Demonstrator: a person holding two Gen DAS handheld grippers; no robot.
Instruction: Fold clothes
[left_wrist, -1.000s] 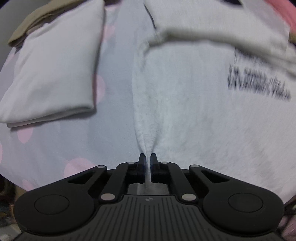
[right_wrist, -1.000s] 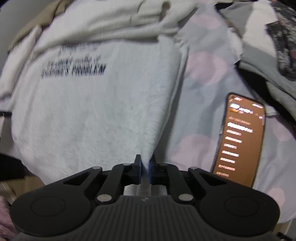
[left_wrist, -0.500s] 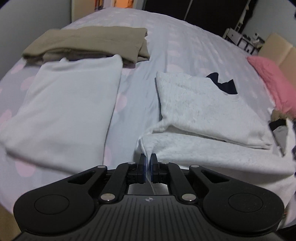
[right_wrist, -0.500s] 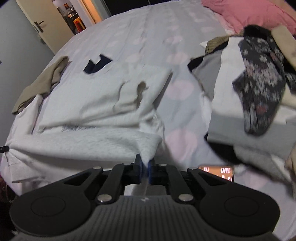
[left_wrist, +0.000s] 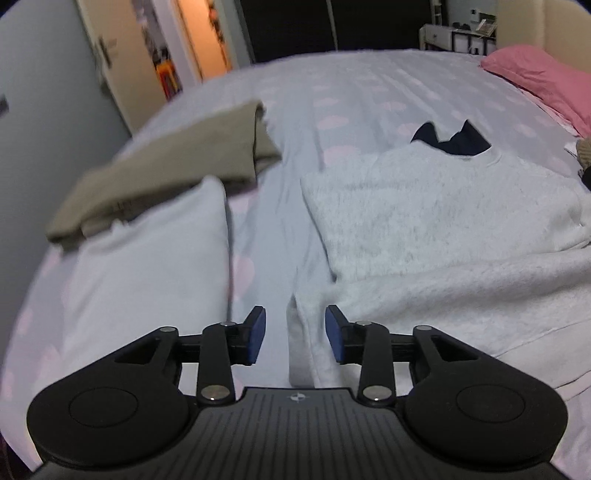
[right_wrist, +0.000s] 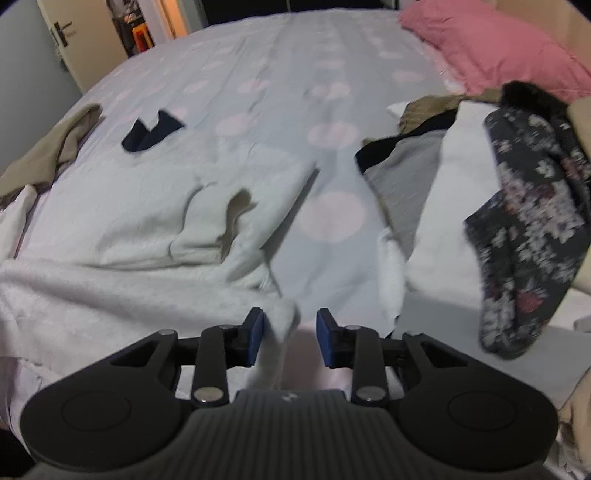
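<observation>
Pink-dotted pale bedsheet, folded fuzzy white sweatshirt lying flat, my left gripper and right gripper jaws just opening, hem corners slack between released fingers

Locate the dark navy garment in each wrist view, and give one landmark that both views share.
Left wrist: the dark navy garment lies upper right, just beyond the far edge of the white sweatshirt.
Right wrist: it lies upper left, again just past the sweatshirt's far edge.
Shared landmark: the pink pillow at upper right.
</observation>
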